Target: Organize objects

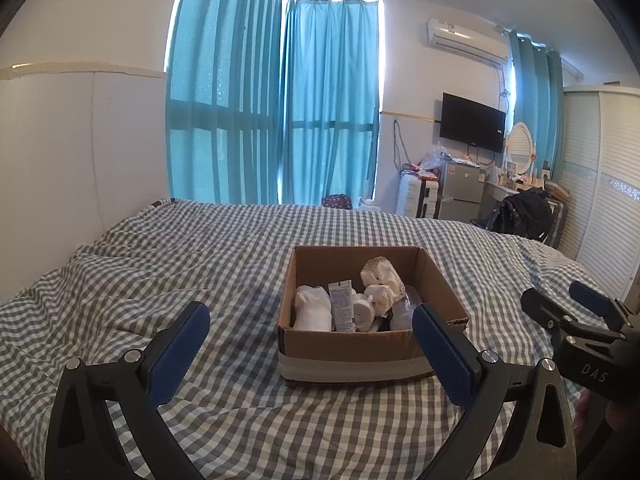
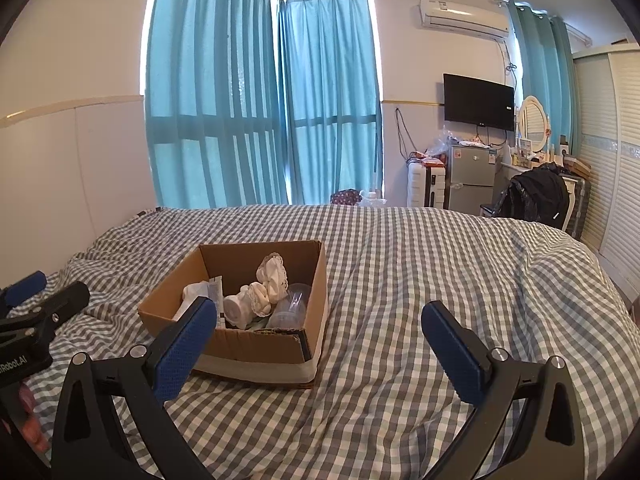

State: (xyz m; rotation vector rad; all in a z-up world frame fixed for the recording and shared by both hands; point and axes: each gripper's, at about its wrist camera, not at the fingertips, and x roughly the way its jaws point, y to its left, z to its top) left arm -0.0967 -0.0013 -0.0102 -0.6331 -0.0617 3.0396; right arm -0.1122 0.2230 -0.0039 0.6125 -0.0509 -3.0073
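White letters "DAS" stand on the black right gripper (image 1: 568, 300) body; "nRobot.AI" stands on the black left gripper (image 2: 44, 292) body.

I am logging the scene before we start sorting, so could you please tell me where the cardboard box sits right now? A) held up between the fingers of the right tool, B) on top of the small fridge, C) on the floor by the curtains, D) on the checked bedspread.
D: the cardboard box rests flat on the checked bedspread, with socks and a tube inside, and both tools hang open and empty in front of it.
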